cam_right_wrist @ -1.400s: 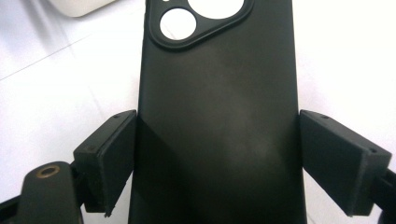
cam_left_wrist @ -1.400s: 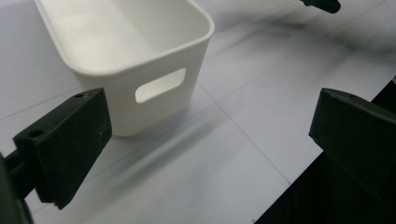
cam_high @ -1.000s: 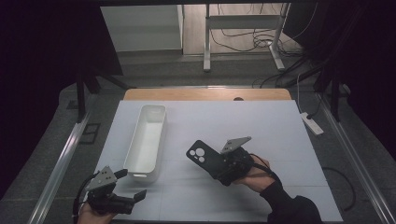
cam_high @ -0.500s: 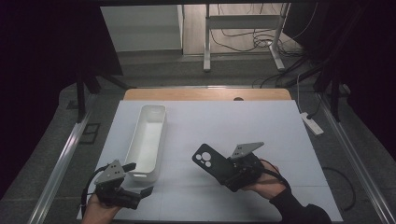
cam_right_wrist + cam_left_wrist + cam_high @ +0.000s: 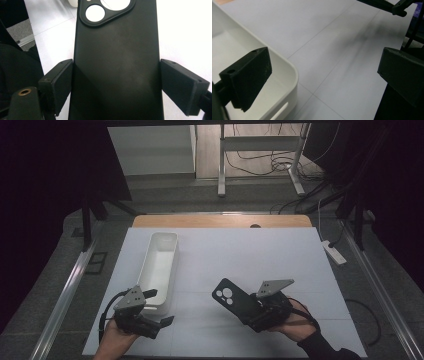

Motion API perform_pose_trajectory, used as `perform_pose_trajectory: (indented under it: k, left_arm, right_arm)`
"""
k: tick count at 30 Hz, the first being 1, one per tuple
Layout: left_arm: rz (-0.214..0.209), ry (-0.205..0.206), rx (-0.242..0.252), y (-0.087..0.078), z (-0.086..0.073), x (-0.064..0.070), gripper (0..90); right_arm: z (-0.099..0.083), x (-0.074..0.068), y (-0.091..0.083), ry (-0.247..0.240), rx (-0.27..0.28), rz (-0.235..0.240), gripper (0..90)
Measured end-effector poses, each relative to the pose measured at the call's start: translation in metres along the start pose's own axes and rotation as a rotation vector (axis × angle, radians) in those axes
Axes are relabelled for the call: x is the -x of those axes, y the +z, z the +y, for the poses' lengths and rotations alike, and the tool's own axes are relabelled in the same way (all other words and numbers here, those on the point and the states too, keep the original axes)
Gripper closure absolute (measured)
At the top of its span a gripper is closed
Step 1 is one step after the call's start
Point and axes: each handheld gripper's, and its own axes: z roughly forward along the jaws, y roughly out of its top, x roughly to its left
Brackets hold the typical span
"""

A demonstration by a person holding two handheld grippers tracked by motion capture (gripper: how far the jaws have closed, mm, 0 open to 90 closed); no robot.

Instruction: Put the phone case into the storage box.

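From the high view, I am holding the black phone case [image 5: 234, 301] in my right tool [image 5: 252, 312], low on the white bench [image 5: 250, 255], its camera cut-out pointing toward ten o'clock. The white tray [image 5: 159, 267] is lying at nine o'clock from it, well apart, and my left tool [image 5: 157, 312] is waiting at the tray's near end with its jaws spread wide and nothing between them. I judge the case is heading for that tray, so I should be carrying it level and clearing the rim before lowering.

In the left gripper view, one jaw is hanging over the tray's [image 5: 287, 72] rounded corner, the other out over bare bench; I should be keeping it ready to steady the tray without blocking the opening.

In the right gripper view, both jaws are pressing the case's [image 5: 117, 65] long edges, about midway down. Soft cases flex, so I am squeezing only lightly.
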Motion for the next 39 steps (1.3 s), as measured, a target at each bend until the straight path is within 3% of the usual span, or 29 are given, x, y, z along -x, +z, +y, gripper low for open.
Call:
perform_pose_trajectory:
  k: [18,39]
  left_arm:
    - [-0.075,0.065,0.010,0.027,0.020,0.004,0.0]
    - [-0.213,0.104,0.039,0.054,0.044,0.018,0.0]
  right_arm:
    - [-0.014,-0.010,-0.018,-0.012,0.037,0.021,15.1]
    - [-0.020,-0.017,-0.025,-0.043,0.077,0.060,15.0]
